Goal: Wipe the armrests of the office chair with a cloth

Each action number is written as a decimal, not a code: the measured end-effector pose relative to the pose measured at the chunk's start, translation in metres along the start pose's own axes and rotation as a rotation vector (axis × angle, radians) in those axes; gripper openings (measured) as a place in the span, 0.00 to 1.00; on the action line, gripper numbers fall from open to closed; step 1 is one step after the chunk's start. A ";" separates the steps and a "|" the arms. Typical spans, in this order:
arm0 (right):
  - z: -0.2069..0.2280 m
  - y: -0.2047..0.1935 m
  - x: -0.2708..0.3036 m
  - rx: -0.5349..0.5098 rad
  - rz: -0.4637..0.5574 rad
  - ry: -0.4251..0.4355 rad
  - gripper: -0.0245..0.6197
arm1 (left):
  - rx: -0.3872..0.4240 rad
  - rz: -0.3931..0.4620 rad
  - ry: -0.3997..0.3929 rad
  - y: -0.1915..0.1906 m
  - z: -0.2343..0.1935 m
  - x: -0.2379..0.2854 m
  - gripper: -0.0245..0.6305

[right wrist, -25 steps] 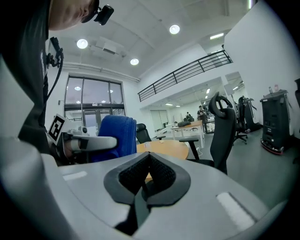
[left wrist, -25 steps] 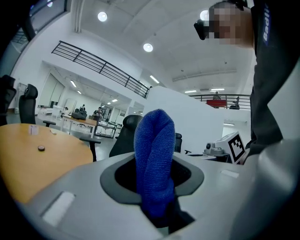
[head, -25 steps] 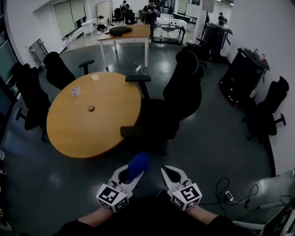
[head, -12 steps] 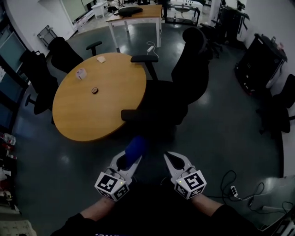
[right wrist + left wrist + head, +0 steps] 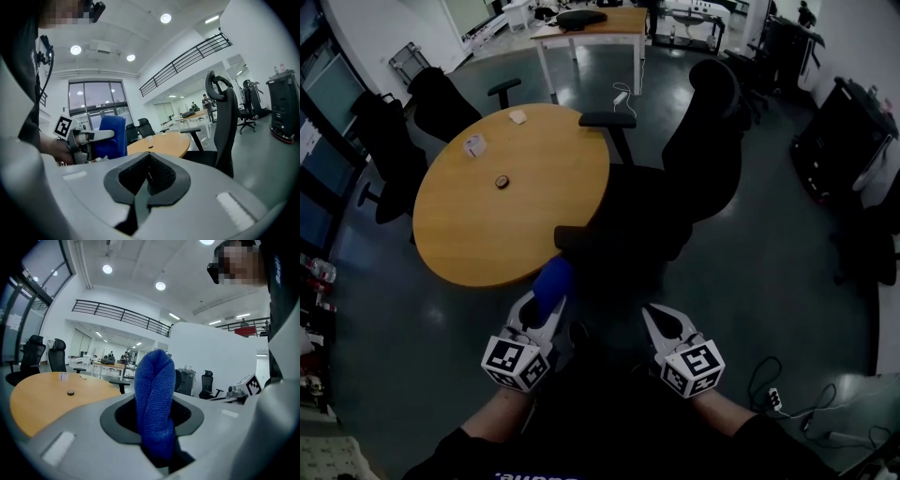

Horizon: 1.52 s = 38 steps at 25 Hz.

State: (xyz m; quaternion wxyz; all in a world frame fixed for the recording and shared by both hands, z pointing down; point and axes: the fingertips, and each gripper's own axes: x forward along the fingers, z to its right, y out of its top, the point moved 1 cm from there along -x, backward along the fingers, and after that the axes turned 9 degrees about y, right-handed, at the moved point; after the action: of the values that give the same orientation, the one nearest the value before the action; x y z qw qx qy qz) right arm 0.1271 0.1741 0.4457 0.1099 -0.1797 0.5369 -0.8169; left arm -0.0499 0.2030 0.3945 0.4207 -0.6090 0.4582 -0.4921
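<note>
The black office chair (image 5: pixel 675 187) stands against the round wooden table (image 5: pixel 511 192), with its 2 armrests on the table side: the near armrest (image 5: pixel 581 234) and the far armrest (image 5: pixel 607 119). The left gripper (image 5: pixel 539 314) is just in front of the near armrest, its jaws clamped on a folded blue cloth (image 5: pixel 553 279). The cloth's top seems just short of that armrest, though the dark chair makes contact hard to judge. The right gripper (image 5: pixel 664 323) hangs in front of the chair's seat, jaws pressed together, holding nothing.

Head view steeply downward; gripper views level across shared round table (image 5: pixel 516 220)
</note>
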 end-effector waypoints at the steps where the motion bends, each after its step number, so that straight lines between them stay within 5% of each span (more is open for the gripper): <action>1: 0.004 0.001 0.003 -0.002 -0.006 -0.013 0.05 | -0.002 -0.002 0.006 -0.001 -0.009 0.006 0.26; 8: 0.034 0.008 0.047 -0.015 -0.069 -0.133 0.05 | 0.020 -0.031 0.004 -0.008 -0.084 0.065 0.26; 18: 0.117 -0.032 0.116 0.046 -0.246 -0.400 0.05 | 0.043 -0.171 -0.087 -0.051 -0.172 0.144 0.26; 23: 0.138 -0.038 0.138 0.108 -0.257 -0.400 0.05 | 0.067 -0.225 -0.088 -0.071 -0.176 0.174 0.26; 31: 0.183 -0.060 0.160 0.180 -0.330 -0.362 0.05 | 0.096 -0.290 0.019 -0.108 -0.180 0.192 0.26; 38: 0.232 -0.099 0.169 0.401 -0.398 -0.398 0.04 | 0.139 -0.324 0.112 -0.145 -0.176 0.209 0.26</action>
State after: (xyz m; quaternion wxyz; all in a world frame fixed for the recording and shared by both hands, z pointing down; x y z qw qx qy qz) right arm 0.0702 -0.0434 0.6493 0.0841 -0.4118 0.2881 -0.8604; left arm -0.1824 0.0220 0.6070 0.3511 -0.6159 0.3416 -0.6170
